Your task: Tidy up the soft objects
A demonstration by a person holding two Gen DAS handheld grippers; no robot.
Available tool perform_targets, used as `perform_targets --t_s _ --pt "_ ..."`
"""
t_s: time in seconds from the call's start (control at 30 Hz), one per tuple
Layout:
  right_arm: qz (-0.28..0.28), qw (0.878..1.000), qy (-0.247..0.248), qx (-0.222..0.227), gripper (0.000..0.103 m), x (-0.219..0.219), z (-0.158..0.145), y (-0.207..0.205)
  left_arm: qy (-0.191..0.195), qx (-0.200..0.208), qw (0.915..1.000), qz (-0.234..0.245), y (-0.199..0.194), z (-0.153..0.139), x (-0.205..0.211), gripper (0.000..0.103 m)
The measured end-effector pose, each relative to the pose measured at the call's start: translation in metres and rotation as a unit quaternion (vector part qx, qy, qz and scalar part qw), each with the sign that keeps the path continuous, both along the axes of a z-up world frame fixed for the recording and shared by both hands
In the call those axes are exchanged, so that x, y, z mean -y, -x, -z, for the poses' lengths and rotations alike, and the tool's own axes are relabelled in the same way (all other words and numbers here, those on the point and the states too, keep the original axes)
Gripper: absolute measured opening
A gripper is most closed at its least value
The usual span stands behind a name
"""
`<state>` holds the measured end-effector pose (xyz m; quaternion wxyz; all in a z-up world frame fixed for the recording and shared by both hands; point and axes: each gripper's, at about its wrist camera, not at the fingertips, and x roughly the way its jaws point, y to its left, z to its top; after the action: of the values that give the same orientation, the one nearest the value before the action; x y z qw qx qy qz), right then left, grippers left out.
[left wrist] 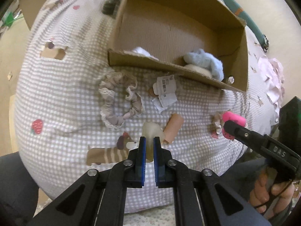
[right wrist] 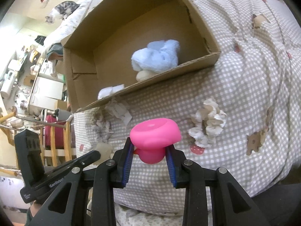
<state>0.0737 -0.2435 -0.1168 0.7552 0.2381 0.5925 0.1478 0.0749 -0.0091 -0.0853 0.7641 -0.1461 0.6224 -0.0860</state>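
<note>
Left tool first: I have its blue pads nearly closed, pinching a pale cream soft piece that bulges out past the tips toward 12 o'clock. Just off its 1 o'clock sits a peach roll, touching the cream piece as far as I can tell. A grey frilled scrunchie lies at 11 o'clock on the checked bedspread, and a white tagged item rests near the front wall of the cardboard box.

My right tool is partly open, its pads clamped on the lower bulb of a pink soft toy, whose wide cap spreads above the fingertips. From here the box stands at 12 o'clock, open side toward me, with a light blue plush against its front wall, a cream ball under it, and a white fluffy piece toward the 10 o'clock corner. A white ruffled scrunchie lies on the bedspread at 2 o'clock, near the pink toy but apart.
</note>
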Motion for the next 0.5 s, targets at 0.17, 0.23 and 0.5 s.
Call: perform_targets --t_s 0.17,0.23,0.5 --pt "-0.015 1.000 -0.009 0.011 0.035 -0.010 -0.005 0.000 -0.003 0.013 0.9998 -0.013 0.004 -0.009 -0.007 0.007" --pt "-0.017 1.000 -0.018 0.017 0.035 -0.014 -0.011 0.001 -0.001 0.022 0.9996 -0.016 0.003 -0.016 -0.008 0.007" --pt "-0.058 0.994 -0.037 0.089 0.035 -0.026 -0.073 -0.011 -0.004 0.099 0.9951 -0.004 -0.020 -0.080 -0.001 0.007"
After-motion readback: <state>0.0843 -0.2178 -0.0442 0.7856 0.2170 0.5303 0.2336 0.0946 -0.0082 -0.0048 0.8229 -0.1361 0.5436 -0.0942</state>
